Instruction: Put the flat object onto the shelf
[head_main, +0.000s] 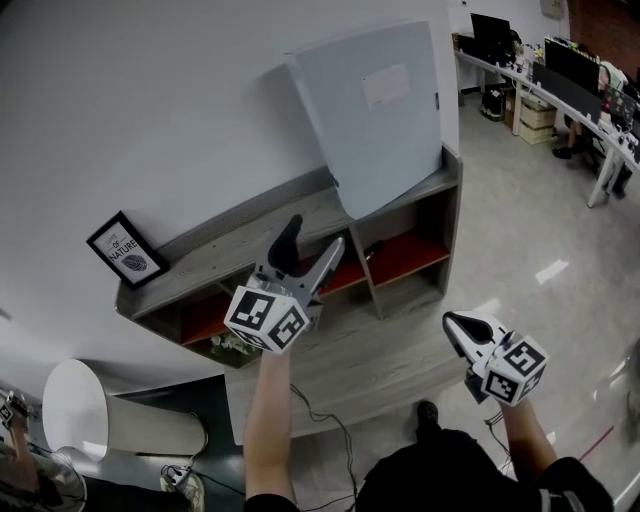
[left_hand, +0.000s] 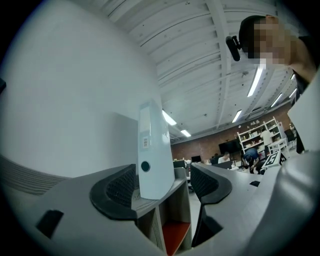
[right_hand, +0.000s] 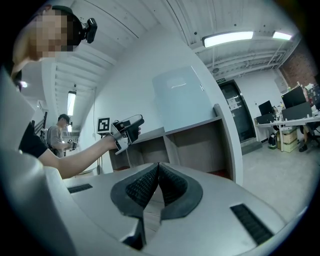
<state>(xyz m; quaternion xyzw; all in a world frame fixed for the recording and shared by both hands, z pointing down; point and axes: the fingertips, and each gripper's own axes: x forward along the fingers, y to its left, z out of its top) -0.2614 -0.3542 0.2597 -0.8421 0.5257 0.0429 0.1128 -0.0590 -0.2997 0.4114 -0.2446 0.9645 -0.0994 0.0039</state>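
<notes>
Subject item: one pale blue-grey folder (head_main: 372, 110), flat and broad. It stands on edge on the top board of the shelf (head_main: 250, 240), at the board's right end, with its upper part against the white wall (head_main: 150, 100). It is tilted in the head view. The left gripper view shows its narrow spine, which bears a label and a round finger hole. Nothing grips it.

Left gripper (head_main: 315, 237): held out in front of the shelf, near the middle of its front edge and well clear of the folder. The claw stands wide open. The folder appears between the pads (left_hand: 120, 187) only in the distance, and the pads touch nothing.

Right gripper (head_main: 452, 322): held lower, out past the shelf's right front corner and over the floor (head_main: 530, 230). The claw is closed, pads pressed together, with nothing between them.

Other items: a black-framed picture (head_main: 127, 250) leans against the wall at the left end of the top board. The compartments below have red floors. Desks with monitors (head_main: 565, 65) stand well apart, beyond the shelf's right end.
</notes>
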